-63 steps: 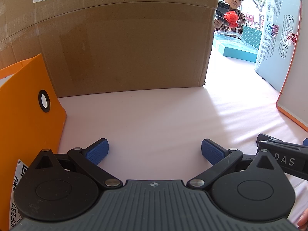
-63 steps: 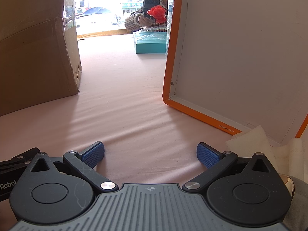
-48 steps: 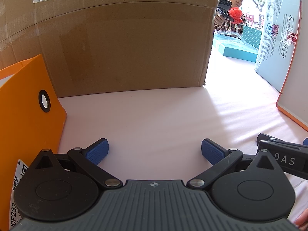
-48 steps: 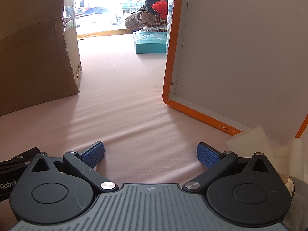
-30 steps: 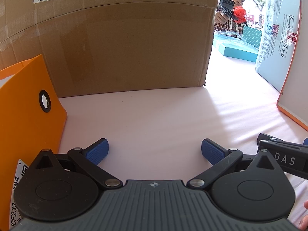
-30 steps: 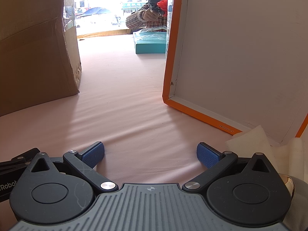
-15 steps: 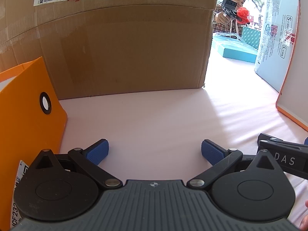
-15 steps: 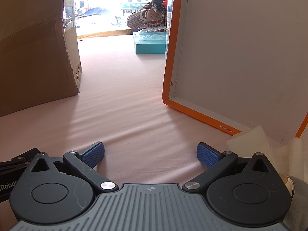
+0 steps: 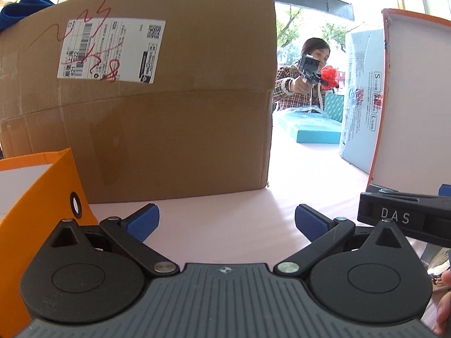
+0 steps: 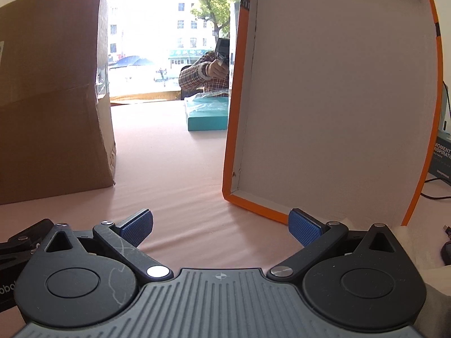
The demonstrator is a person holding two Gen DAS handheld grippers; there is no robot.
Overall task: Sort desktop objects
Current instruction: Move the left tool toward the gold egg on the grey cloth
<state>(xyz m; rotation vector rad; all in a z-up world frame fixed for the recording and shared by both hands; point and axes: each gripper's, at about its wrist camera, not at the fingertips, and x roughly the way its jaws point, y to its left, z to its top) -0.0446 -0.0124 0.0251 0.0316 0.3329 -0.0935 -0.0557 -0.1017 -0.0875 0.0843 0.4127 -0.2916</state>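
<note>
Hovering with both grippers empty

Facing me, the cardboard box [image 9: 157,107] stands on the pink surface [image 10: 174,174], the upright orange-edged lid [image 10: 332,98] to its right. My left gripper [image 9: 227,221] and right gripper [image 10: 220,226] hold their fingers apart, gripping nothing above bare cloth.

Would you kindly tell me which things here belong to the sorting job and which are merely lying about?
Job: left claw, right claw, both open; orange box; orange-rimmed lid.

Lying about: cardboard carton, teal box, pale blue package.
</note>
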